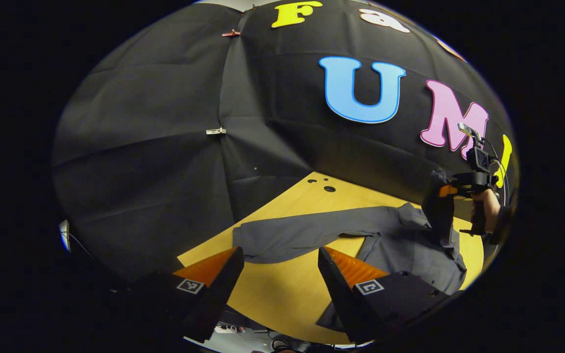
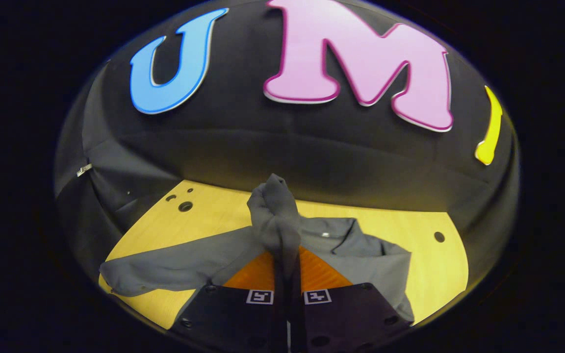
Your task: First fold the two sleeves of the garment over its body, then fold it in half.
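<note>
A dark grey long-sleeved shirt (image 1: 390,240) lies on the wooden table (image 1: 282,289), collar toward the wall. One sleeve (image 1: 292,235) stretches flat across the table to the left. My left gripper (image 1: 280,257) hovers open just above the table, its fingers on either side of this sleeve's near edge. In the left gripper view the right gripper (image 1: 442,196), held by a hand, lifts the other sleeve (image 1: 439,215) above the shirt. In the right gripper view my right gripper (image 2: 286,255) is shut on that bunched sleeve (image 2: 275,215), which sticks up between the fingers; the shirt body (image 2: 361,260) and collar lie beneath.
The booth's black cloth wall (image 1: 165,147) stands close behind the table. Small round holes (image 1: 329,188) mark the tabletop near the wall, and another hole (image 2: 439,237) sits at the right. Bare wood (image 1: 272,294) lies in front of the flat sleeve. The table's near edge (image 1: 263,326) runs below my left gripper.
</note>
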